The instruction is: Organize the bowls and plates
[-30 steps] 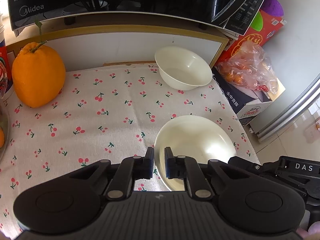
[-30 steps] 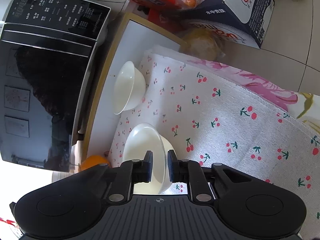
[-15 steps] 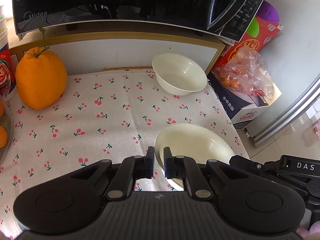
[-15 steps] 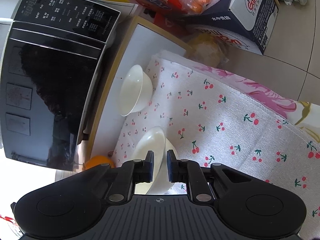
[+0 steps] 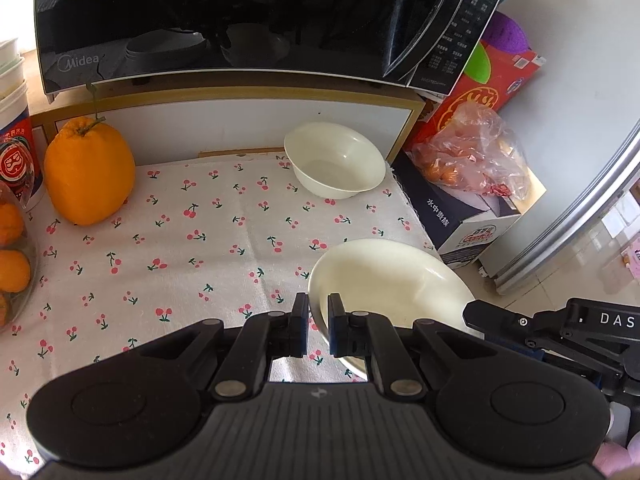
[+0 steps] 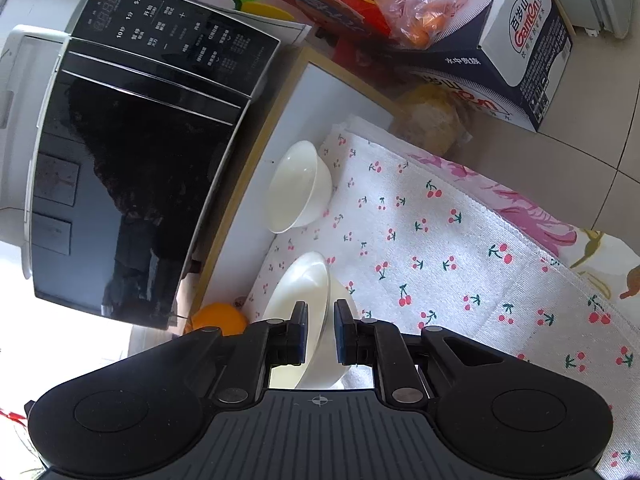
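Both grippers had lifted the near bowl (image 5: pixel 384 280), left gripper (image 5: pixel 318 326) and right gripper (image 6: pixel 320 330) each pinching its rim; empty far bowl (image 5: pixel 335 160) ahead beneath Midea microwave (image 5: pixel 240 20).

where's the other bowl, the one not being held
In the left wrist view, the free bowl sits at the far right of the cherry-print cloth, against the white cabinet below the microwave.

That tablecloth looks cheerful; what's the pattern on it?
White tablecloth with small red cherries on green stems, best seen from the left wrist view.
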### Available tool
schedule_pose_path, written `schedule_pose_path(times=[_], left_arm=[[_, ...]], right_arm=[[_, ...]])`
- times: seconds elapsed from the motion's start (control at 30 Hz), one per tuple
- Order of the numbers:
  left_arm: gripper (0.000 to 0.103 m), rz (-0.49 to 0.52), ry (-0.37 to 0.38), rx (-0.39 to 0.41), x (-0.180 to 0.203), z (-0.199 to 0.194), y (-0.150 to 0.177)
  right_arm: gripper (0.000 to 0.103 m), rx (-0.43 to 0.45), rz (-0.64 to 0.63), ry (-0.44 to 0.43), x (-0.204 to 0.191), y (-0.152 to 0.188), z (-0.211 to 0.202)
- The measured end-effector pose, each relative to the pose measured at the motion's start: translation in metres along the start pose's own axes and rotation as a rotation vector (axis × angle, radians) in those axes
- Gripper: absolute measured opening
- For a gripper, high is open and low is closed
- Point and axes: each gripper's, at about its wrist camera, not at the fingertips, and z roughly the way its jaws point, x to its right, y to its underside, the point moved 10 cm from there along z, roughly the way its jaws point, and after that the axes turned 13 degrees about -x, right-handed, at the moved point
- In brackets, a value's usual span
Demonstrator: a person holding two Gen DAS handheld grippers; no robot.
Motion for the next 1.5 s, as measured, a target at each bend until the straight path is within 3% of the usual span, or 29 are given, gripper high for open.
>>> schedule_pose_path(times=[0.73, 1.07, 1.5], left_arm=[[0.008, 0.088, 0.012, -0.009, 0.057, -0.034, 0.04], [0.009, 0.103, -0.004, -0.054, 0.07, -0.037, 0.063], [0.01, 0.13, -0.049, -0.121, 0.077, -0.032, 0.093]], right_arm=[[0.015, -0.038, -0.086, 0.047, 0.006, 0.017, -0.074], [0.015, -0.061, -0.099, 0.062, 0.015, 0.029, -0.095], [0.015, -0.137, -0.128, 0.146, 0.033, 0.049, -0.1]])
